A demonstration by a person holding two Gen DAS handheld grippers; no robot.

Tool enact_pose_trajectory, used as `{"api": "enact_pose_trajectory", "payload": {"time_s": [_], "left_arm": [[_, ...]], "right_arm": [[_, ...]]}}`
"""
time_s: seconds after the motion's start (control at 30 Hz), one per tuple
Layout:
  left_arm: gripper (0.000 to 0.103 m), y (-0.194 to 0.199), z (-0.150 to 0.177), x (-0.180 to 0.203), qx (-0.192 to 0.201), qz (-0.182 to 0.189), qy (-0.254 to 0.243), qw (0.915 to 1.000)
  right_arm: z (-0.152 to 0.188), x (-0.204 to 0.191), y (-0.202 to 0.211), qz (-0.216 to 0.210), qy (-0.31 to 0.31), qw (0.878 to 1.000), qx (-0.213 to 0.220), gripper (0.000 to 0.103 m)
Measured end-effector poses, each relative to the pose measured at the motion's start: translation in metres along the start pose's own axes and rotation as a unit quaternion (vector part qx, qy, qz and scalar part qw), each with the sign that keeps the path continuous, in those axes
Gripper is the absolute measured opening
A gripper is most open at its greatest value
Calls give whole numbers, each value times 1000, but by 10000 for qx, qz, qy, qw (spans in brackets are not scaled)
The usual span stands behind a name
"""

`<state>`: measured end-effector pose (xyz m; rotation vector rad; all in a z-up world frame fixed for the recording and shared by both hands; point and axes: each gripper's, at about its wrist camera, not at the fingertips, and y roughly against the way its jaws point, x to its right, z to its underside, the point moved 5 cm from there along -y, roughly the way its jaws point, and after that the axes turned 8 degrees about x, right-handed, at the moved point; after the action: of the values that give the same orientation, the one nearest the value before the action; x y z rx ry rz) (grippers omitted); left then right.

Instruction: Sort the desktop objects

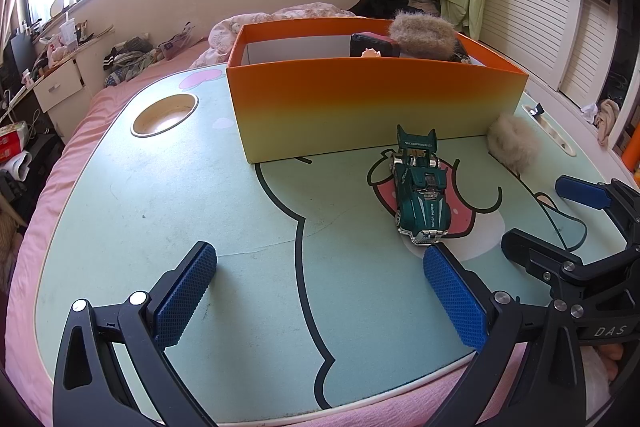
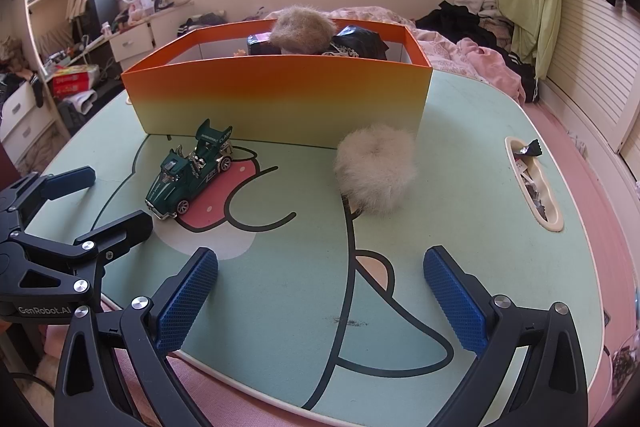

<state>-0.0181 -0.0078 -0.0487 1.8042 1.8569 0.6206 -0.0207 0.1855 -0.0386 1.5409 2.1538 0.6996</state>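
So we've got the left tool [image 1: 320, 291] parked low over the near edge of the mint-green cartoon-print table [image 1: 120, 195], fingers spread wide with nothing between them. Lots of bare surface on the left here, only the round cup recess [image 1: 165, 115] off at the far left, so swinging that way looks free.

Moving right, the tall orange-to-yellow cardboard box [image 1: 360, 107] sits at the far side and looks like the drop spot, since a tan furry pom-pom [image 1: 422, 33] and some dark packets [image 1: 372, 45] already poke above its rim. Its near wall is high, so we reckon anything going in needs a lift up and over.

The green toy race car [image 1: 420, 199] is just in front of that wall, nose towards us, just beyond the left tool's right finger. Probably the left side's pick.

Further right, the pale fluffy ball [image 2: 376, 171] rests near the box's right corner, straight ahead of the right tool [image 2: 320, 291], which is also wide apart and empty. The oblong slot [image 2: 534, 183] with wrappers in it runs along the right edge, so less room there.
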Motion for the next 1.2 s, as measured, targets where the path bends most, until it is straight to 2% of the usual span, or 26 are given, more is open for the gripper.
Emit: {"api": "enact_pose_trajectory", "payload": {"time_s": [0.83,0.9,0.97,1.2], "left_arm": [[103,-2,-1,1,6,6,4,10000],[103,-2,-1,2,9,35,-12,10000],[103,-1,-2,6,17,87,-49,9999],[102,5,-17,15,235,495,26,9985]], "right_arm": [[-1,-2,0,-30,-4,10000,1,103],[-1,2,8,-281,-275,9990,232,102],[-2,12,17,-526,-708,9947,526,94],[2,56,32,-676,-1959,9732,997,93]]}}
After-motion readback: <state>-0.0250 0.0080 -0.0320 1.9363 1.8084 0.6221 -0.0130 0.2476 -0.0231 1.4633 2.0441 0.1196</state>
